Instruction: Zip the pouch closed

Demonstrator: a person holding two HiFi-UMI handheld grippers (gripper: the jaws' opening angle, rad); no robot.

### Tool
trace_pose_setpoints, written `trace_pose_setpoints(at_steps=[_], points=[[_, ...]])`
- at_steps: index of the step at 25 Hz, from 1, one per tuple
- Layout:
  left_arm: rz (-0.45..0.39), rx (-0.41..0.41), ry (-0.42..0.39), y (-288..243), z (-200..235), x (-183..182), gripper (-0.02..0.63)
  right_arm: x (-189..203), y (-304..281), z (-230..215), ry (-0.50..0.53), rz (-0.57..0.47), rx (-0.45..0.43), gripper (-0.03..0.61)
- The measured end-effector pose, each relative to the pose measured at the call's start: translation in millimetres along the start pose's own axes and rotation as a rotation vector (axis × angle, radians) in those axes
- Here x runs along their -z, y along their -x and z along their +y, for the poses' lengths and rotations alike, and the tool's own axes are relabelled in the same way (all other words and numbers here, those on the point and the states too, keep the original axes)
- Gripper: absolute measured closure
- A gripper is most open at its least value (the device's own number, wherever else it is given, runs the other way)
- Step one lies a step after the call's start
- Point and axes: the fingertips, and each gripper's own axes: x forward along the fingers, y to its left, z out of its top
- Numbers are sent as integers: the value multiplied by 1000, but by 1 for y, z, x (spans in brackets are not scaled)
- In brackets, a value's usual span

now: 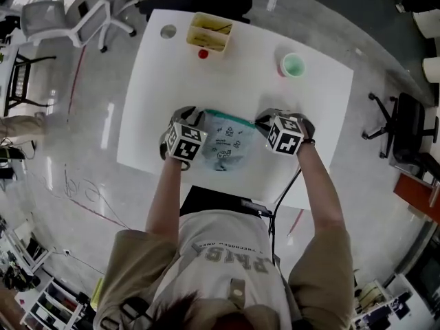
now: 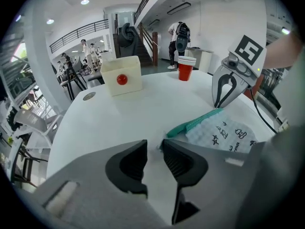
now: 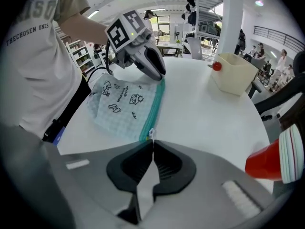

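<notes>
A pale checked pouch (image 1: 227, 143) with small drawings and a teal zipper (image 3: 153, 106) lies flat on the white table (image 1: 240, 81), near its front edge. My left gripper (image 2: 155, 151) stands at the pouch's left end with its jaws apart. A pale corner of the pouch sits at the gap, and the pads do not press on it. My right gripper (image 3: 152, 144) is at the right end, shut on the small metal zipper pull (image 3: 151, 133). In the head view the left gripper (image 1: 194, 117) and right gripper (image 1: 266, 121) flank the pouch.
A yellow open box (image 1: 208, 31) stands at the table's far edge with a red ball (image 1: 203, 53) in front of it. A cup (image 1: 293, 65) stands at the far right and a grey disc (image 1: 168, 31) at the far left. Office chairs stand around the table.
</notes>
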Motion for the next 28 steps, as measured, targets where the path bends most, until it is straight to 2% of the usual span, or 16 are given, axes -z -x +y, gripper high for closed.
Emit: trace_pose_setpoints(at_steps=[4,7,11,16,20,24,28], points=[[-27,3,60,-1,9,-3,464,-1,2,-1,-52,-34,13,571],[-59,-3,101,2,14,-10,451,-2,5,-1,-92,-57,16,512],[-68,1,152,10,16,-17,444,1,8,-5,-119,-65,51,477],[-82,14,183,16,17,-21,432,-2,27,-15,-197,-142,121,477],[-101,-7,184,24,20,-23,425,-3,43,-19,-261,-196,181,477],[-133,-37,158,38,22,-30,422,-9,63,-20,-330,-262,263,477],[-237,-59,168,65,22,-52,422,-35,107,-31,-413,-447,441,477]])
